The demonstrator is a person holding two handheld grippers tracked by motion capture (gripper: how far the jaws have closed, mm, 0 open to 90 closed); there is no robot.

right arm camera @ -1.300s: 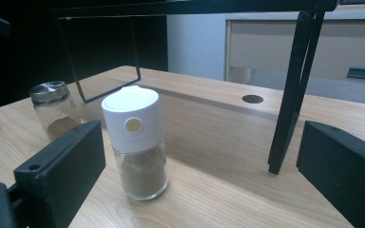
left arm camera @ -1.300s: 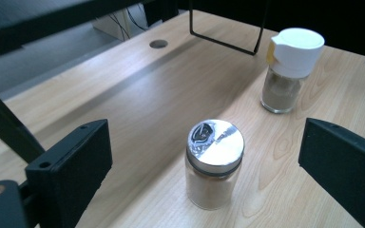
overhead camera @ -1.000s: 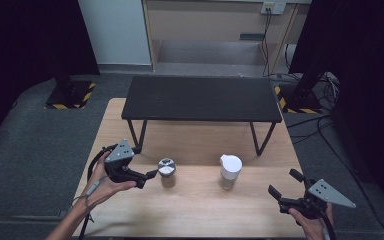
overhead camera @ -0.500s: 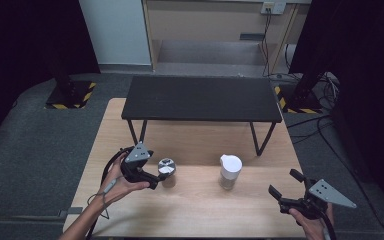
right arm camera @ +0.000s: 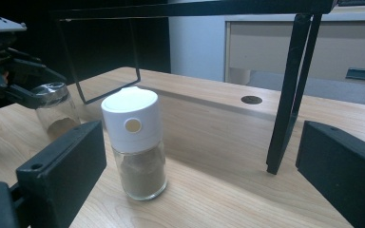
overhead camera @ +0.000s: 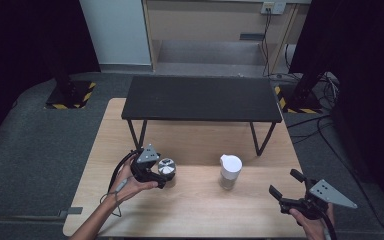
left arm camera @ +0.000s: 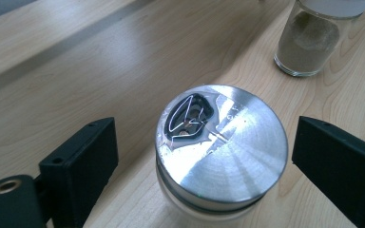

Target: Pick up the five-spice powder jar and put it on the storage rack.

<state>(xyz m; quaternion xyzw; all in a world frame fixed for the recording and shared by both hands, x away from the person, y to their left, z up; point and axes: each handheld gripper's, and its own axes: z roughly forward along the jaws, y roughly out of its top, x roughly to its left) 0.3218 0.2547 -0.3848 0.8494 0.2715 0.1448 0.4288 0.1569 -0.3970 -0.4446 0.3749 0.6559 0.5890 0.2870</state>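
Wooden table (overhead camera: 200, 215) fills my view, with a black shelf (overhead camera: 202, 98) standing on its far half. My right gripper (overhead camera: 286, 186) hangs wide open near the front right corner. My left gripper (overhead camera: 163, 175) sits open around the silver-lid jar (overhead camera: 167, 169). Right of that stands the white-cap jar (overhead camera: 230, 170) of brown powder.

We see two jars upright on counter (overhead camera: 195, 210), well apart: metal-lid jar (overhead camera: 167, 170) left, white-cap jar (overhead camera: 230, 171) right. Stand (overhead camera: 202, 98) behind both, legs on counter. Left tool (overhead camera: 159, 174) at metal-lid jar, jaws either side of lid, gaps both sides. Right tool (overhead camera: 285, 184) near counter's front right corner, right of white-cap jar, apart from it. We see floor around counter.
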